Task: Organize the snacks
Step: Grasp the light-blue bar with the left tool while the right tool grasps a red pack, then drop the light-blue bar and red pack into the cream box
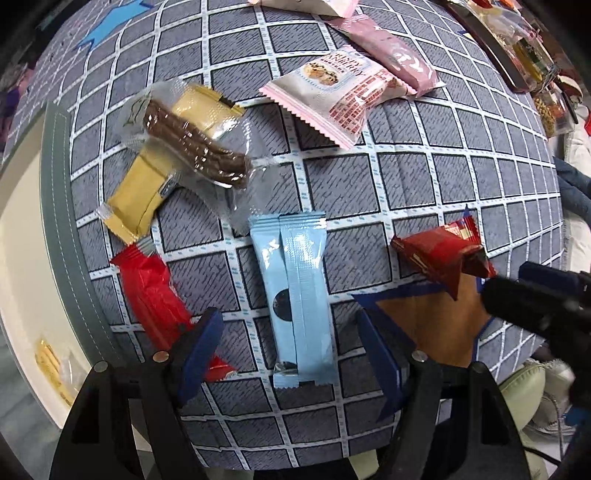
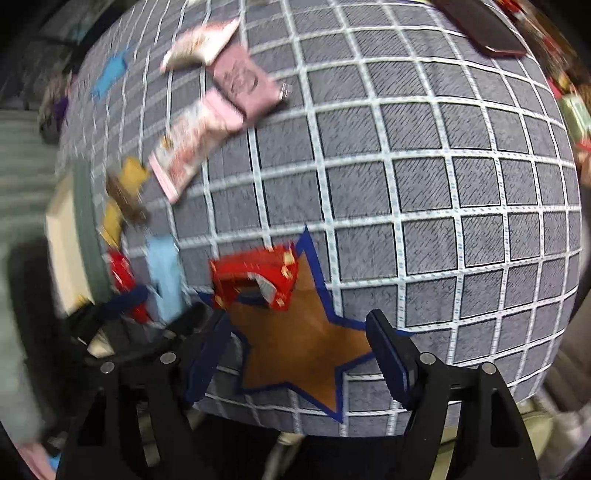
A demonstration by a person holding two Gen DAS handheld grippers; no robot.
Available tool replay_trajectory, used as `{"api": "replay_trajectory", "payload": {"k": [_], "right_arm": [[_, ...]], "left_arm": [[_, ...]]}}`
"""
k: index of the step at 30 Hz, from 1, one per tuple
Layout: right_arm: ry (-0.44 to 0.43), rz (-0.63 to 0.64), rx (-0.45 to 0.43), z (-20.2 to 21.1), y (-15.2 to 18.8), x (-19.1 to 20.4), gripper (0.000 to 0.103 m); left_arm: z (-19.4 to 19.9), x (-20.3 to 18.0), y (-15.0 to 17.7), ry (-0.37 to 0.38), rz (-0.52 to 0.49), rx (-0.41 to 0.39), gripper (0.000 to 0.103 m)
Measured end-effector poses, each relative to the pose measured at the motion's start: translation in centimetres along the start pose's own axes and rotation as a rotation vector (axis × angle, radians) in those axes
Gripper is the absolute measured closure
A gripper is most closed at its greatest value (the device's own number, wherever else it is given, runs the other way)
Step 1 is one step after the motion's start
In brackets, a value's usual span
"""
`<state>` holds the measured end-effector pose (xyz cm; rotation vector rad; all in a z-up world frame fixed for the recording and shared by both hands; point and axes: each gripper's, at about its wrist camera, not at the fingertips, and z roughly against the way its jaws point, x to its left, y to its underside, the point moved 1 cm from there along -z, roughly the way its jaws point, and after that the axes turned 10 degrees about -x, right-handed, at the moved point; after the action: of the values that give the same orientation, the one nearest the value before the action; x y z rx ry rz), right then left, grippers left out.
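Observation:
My left gripper (image 1: 291,339) is open, its fingers on either side of the lower end of a light blue snack bar (image 1: 295,295) lying on the grid cloth. A bright red packet (image 1: 155,299) lies by the left finger. A yellow packet (image 1: 162,166) lies under a clear-wrapped chocolate biscuit (image 1: 195,147). A white-pink cookie packet (image 1: 332,92) and a pink bar (image 1: 391,51) lie farther away. A dark red packet (image 1: 439,254) rests at the tip of the orange star (image 1: 432,325). My right gripper (image 2: 295,350) is open and empty above the orange star (image 2: 295,347), just short of the dark red packet (image 2: 258,277). That view is blurred.
The grey grid cloth (image 1: 424,177) covers the table; its grey hem (image 1: 62,221) runs along the left edge. A tray of assorted snacks (image 1: 517,48) stands at the far right. A light blue star (image 1: 107,26) marks the far left corner. The right gripper's body (image 1: 546,299) shows at the right.

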<state>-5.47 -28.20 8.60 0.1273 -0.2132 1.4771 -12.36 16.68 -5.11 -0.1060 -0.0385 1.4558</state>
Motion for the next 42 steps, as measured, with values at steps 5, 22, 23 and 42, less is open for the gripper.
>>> {"api": "replay_trajectory", "payload": {"k": [5, 22, 23, 42], "right_arm": [[0.095, 0.164, -0.024, 0.3, -1.5, 1.4, 0.026], [0.143, 0.63, 0.038, -7.1, 1.2, 16.5, 0.064], [0.15, 0.627, 0.057, -8.0, 1.0, 17.0, 0.068], [-0.132, 0.012, 0.046, -4.3, -1.6, 9.9, 0.08]], "left_arm": [[-0.2, -2.4, -0.1, -0.025, -0.029, -0.028, 0.029], [5.5, -0.5, 0.9, 0.125, 0.056, -0.101, 0.078], [5.9, -0.2, 1.0, 0.131, 0.053, -0.105, 0.078], [11.1, 7.1, 1.5, 0.129, 0.078, -0.226, 0.078]]}}
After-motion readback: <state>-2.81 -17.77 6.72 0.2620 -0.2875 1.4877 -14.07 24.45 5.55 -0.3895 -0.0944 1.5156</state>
